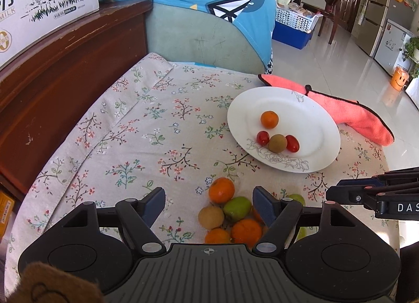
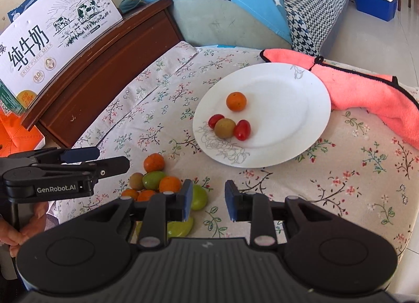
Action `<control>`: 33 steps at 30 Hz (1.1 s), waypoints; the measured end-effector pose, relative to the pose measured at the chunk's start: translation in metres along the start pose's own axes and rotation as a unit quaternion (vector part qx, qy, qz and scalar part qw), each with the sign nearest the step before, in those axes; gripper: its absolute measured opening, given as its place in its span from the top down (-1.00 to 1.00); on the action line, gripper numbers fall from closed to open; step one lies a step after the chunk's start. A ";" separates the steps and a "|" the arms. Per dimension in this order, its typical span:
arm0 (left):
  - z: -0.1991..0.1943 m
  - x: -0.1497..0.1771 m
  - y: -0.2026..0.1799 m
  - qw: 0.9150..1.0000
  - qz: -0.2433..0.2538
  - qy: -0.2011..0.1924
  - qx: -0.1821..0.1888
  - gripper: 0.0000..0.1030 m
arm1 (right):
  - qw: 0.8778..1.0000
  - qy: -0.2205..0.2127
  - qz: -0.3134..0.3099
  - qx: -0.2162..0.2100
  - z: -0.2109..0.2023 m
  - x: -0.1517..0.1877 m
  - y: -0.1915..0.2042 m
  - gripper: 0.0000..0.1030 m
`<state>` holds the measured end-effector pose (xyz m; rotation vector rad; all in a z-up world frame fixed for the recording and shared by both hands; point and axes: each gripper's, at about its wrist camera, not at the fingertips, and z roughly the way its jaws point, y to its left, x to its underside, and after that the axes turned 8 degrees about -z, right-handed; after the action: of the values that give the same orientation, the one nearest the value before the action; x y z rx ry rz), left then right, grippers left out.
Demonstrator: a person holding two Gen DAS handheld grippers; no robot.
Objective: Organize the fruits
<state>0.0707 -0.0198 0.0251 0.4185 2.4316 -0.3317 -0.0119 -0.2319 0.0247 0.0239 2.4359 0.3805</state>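
A white plate [image 1: 301, 103] [image 2: 288, 119] on the floral cloth holds a small orange [image 1: 269, 119], two red tomatoes [image 1: 263, 138] and a brown fruit [image 1: 277, 143]. Nearer lies a loose pile of oranges [image 1: 221, 190], a green fruit [image 1: 237, 208] and a brown one [image 1: 211, 217]. My left gripper [image 1: 209, 204] [image 2: 112, 158] hovers open over that pile, touching nothing. My right gripper [image 2: 208, 199] [image 1: 335, 189] has its jaws drawn close, with only a narrow gap and nothing between them. It hangs over bare cloth, right of two more green fruits [image 2: 200, 196].
A pink towel [image 1: 353, 111] [image 2: 366, 93] lies behind the plate at the table's far right edge. A dark wooden cabinet [image 2: 104, 67] with a milk carton box [image 2: 52, 33] stands left. A sofa with a blue cushion [image 1: 209, 1] is behind. A person's hand [image 2: 15, 234] holds the left gripper's handle.
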 end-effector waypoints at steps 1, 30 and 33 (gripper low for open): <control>-0.001 0.003 0.001 1.000 0.001 0.002 0.000 -0.43 | 1.000 0.002 -0.001 -0.003 0.000 0.003 0.002 0.44; 0.017 0.039 0.004 0.996 0.068 0.044 0.039 -0.17 | 0.997 0.061 -0.040 -0.006 0.038 0.027 0.039 0.40; 0.021 0.039 0.006 0.996 0.064 0.043 0.044 -0.10 | 0.997 0.063 -0.034 -0.005 0.041 0.027 0.039 0.39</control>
<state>0.0553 -0.0129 -0.0161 0.6351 2.4660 -0.3726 -0.0108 -0.1810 -0.0110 -0.0905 2.5508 0.3747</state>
